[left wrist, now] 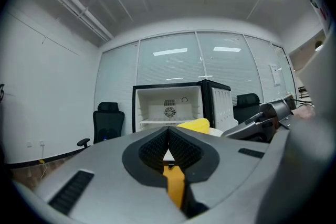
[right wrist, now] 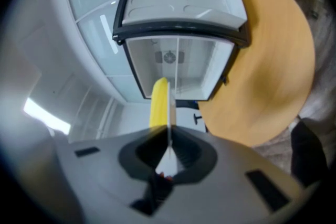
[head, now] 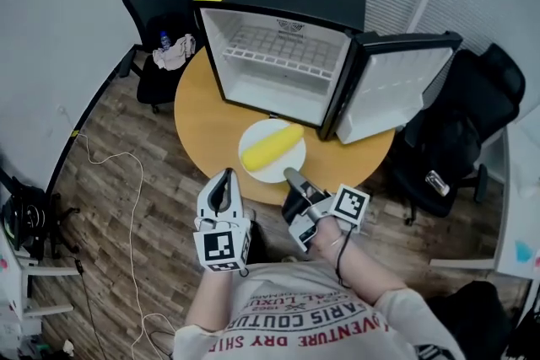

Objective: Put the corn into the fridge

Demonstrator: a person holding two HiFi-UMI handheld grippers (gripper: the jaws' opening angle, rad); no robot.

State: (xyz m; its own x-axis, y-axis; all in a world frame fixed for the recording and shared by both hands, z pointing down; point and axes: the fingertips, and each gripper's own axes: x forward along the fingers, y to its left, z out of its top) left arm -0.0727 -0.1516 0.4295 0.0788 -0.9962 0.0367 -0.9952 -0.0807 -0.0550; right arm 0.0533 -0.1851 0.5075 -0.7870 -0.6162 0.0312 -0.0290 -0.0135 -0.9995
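Observation:
A yellow corn cob (head: 272, 146) lies on a white plate (head: 289, 162) on the round wooden table (head: 202, 124), in front of the open mini fridge (head: 283, 55). My right gripper (head: 292, 175) is shut on the plate's near rim. In the right gripper view the plate (right wrist: 171, 105) runs edge-on between the jaws of that gripper (right wrist: 169, 136), with the corn (right wrist: 158, 103) beside it and the fridge (right wrist: 176, 63) beyond. My left gripper (head: 224, 184) is shut on nothing at the table's near edge. From the left gripper (left wrist: 169, 136) I see the corn (left wrist: 194, 124) and the fridge (left wrist: 168, 107).
The fridge door (head: 392, 93) stands swung open to the right. Its white interior has a wire shelf (head: 283, 46) high up. A black office chair (head: 160, 21) holding cloth stands at back left; another chair (head: 460, 131) is at right. A white cable (head: 135, 181) trails on the floor.

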